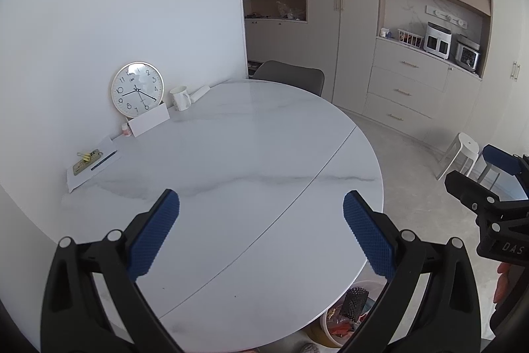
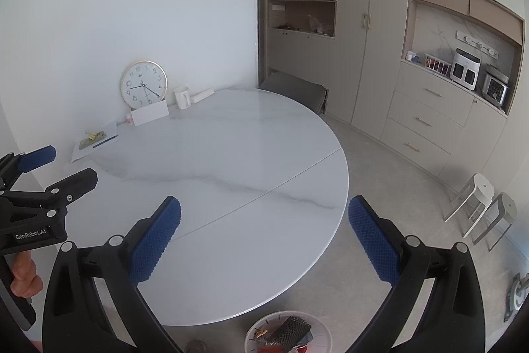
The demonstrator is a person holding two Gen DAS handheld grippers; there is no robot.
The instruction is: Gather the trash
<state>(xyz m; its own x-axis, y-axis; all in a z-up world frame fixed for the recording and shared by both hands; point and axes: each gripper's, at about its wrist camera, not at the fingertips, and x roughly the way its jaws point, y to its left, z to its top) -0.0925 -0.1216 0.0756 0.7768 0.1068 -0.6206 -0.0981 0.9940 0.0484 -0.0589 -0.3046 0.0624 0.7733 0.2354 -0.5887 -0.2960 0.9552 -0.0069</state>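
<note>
Both your left gripper (image 1: 261, 234) and right gripper (image 2: 264, 240) hang with jaws wide apart and nothing between them, above the near rim of the table (image 1: 264, 138). The trash bin (image 2: 287, 334) sits on the floor just below that rim, already holding scraps. No loose trash shows on the table, and your right gripper is the nearer to the bin.

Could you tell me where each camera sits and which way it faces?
Left wrist: on the left gripper, jaws open, looking across the table towards the clock; right gripper shows at right.
Right wrist: on the right gripper, jaws open, same direction; left gripper and hand at left.
Shared: table, clock, mug, bin on the floor.
</note>
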